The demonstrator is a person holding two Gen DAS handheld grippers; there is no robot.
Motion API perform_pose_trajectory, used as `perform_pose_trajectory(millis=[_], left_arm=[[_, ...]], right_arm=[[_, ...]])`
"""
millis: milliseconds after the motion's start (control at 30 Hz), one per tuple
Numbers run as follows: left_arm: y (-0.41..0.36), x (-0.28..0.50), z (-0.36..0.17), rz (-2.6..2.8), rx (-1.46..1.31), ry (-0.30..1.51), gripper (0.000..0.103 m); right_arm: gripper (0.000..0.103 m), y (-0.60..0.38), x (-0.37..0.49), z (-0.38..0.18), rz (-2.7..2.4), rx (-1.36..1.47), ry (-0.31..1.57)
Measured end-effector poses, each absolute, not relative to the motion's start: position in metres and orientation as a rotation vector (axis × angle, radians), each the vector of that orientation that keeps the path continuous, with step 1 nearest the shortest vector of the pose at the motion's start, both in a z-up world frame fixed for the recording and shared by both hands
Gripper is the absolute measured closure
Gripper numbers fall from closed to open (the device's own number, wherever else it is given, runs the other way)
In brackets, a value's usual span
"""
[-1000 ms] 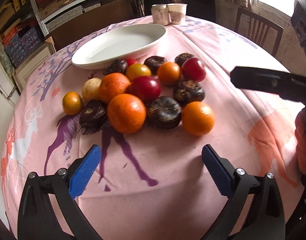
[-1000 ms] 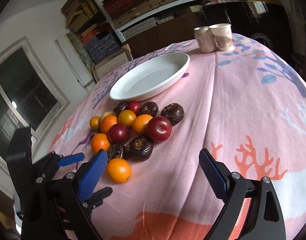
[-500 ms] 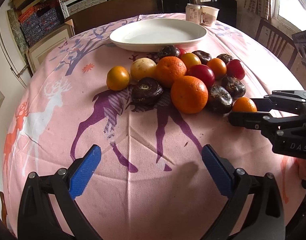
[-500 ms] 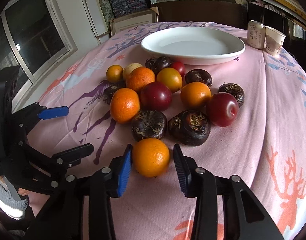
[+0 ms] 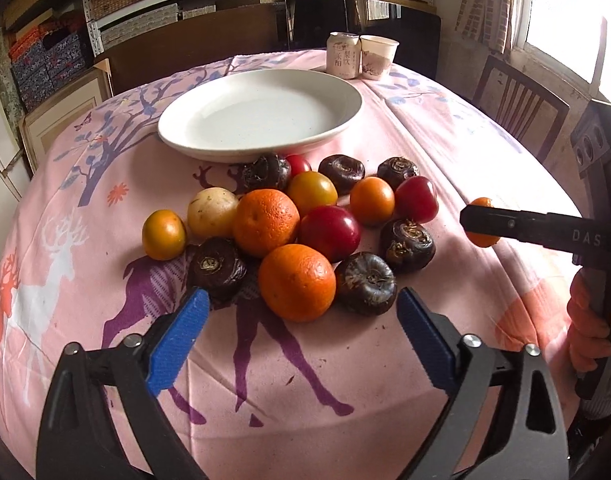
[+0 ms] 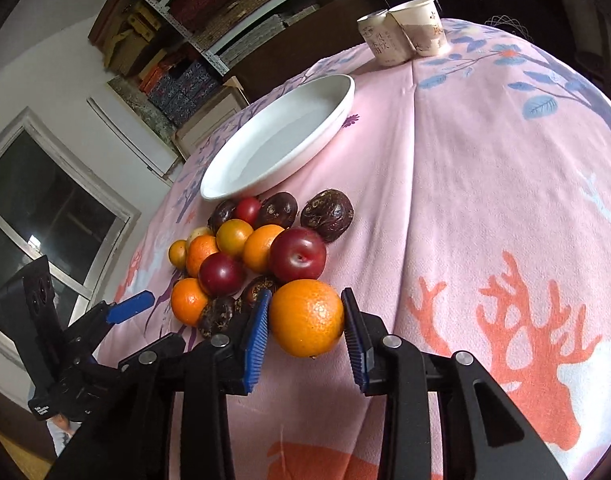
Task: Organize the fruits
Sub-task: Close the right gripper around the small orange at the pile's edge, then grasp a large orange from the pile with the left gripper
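The right gripper (image 6: 306,318) clamps an orange (image 6: 306,317); the left gripper (image 5: 299,344) hangs wide open, empty. Carry the orange level to the plate (image 6: 337,118), releasing only once it rests inside.

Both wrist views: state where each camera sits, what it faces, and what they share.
Left wrist: on the left gripper, open, facing the fruit pile and plate; the right gripper's finger crosses at right.
Right wrist: on the right gripper, fingers pinching an orange; the left gripper shows at left.
Shared: plate, pile, can.
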State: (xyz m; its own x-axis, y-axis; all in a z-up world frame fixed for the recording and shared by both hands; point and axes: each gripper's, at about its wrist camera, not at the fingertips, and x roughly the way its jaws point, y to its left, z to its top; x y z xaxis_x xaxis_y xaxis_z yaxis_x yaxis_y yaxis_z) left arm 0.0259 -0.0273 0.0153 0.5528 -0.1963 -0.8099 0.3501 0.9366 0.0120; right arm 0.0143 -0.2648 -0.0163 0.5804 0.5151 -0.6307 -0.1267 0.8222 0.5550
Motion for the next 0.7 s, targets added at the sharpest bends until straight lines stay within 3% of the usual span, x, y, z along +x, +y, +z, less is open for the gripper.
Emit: perform_pose_trajectory(millis=[33,167,367,433,533,633,700], left_arm=[[-0.027,0.03,0.013,-0.326,0.173,0.948,0.025],[-0.013,0.043,0.006,-0.263,0.128,0.964,0.024],[0.018,0.04,0.001,-0.207,0.078,0.968,0.006],[0.02,0.032,-0.003,-0.202,0.086,0.974,0.004],[0.009,0.028,-0.009,-0.197,0.146,0.989,0.004],[-0.005,0.03,-0.012,-0.175,0.2,0.992,0.005],[-0.011,0.033,-0.012,-0.206,0.186,1.004,0.015]], right_arm=[[0.067,-0.264,0.013,-0.016,0.395,0.482,0.873],[0.065,-0.26,0.012,-0.013,0.409,0.471,0.852],[0.066,-0.254,0.009,-0.01,0.41,0.415,0.844],[0.066,-0.248,0.01,-0.011,0.409,0.379,0.861],[0.064,-0.242,0.008,-0.011,0.4,0.33,0.864],[0.054,-0.239,0.005,-0.011,0.38,0.295,0.863],[0.053,-0.239,0.003,-0.01,0.385,0.284,0.864]])
